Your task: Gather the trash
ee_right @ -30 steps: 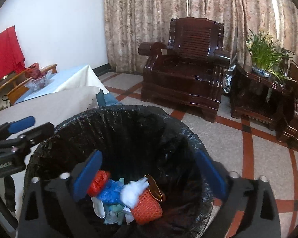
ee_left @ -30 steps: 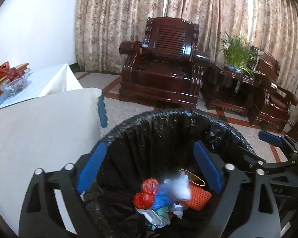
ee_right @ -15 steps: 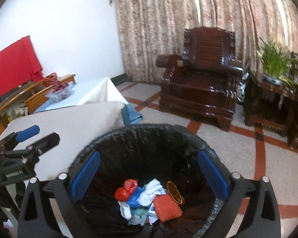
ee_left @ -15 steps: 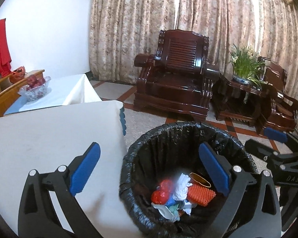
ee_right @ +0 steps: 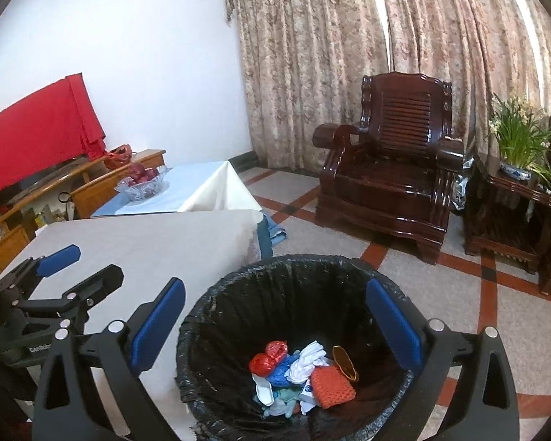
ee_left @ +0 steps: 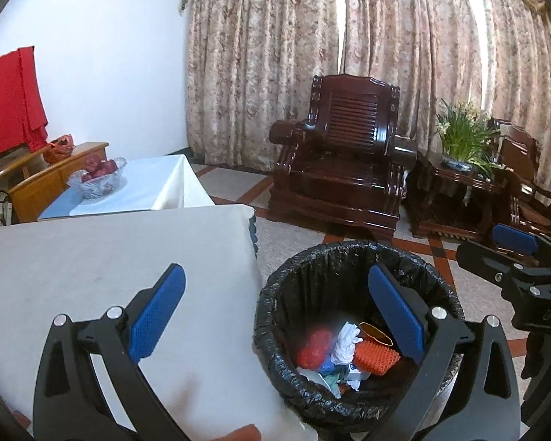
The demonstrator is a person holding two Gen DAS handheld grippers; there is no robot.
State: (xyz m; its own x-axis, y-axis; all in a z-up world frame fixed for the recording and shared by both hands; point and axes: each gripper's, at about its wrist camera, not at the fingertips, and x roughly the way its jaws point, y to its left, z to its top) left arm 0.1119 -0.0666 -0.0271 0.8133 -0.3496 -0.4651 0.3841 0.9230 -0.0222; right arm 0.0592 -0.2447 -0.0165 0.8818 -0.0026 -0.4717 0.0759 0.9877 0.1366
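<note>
From where I stood, the white cloth-covered table [ee_left: 103, 275] lay on the left with its top bare, and the round bin lined with a black plastic bag [ee_right: 238, 294] sat on the floor just beside its right-hand corner. The trash was already inside, heaped on the bottom of the liner: a red crumpled wrapper [ee_right: 270, 356], a blue plastic scrap [ee_right: 281, 365], a white crumpled tissue [ee_right: 308, 360] and an orange knitted pad [ee_right: 332, 386].

The left gripper [ee_left: 275, 316] had just been spreading its jaws; they stood wide with nothing between them, one blue pad [ee_left: 158, 312] over the table's edge, the other over the bin's mouth. It pointed forward and somewhat down, above the gap between table corner and rim. The right gripper [ee_right: 275, 327] hung above the bin at the same downward tilt, its jaws also wide and empty, straddling the opening.

To my eye the dropping step looked done, and the withdrawal was what mattered. Doing it well meant lifting both tools straight clear, so no finger snagged the loose liner folded over the rim and dragged the bag, then checking the tabletop for anything left.

Farther right, well apart from all this, stood a dark carved wooden armchair [ee_right: 393, 169] and a green potted plant [ee_right: 518, 143].
</note>
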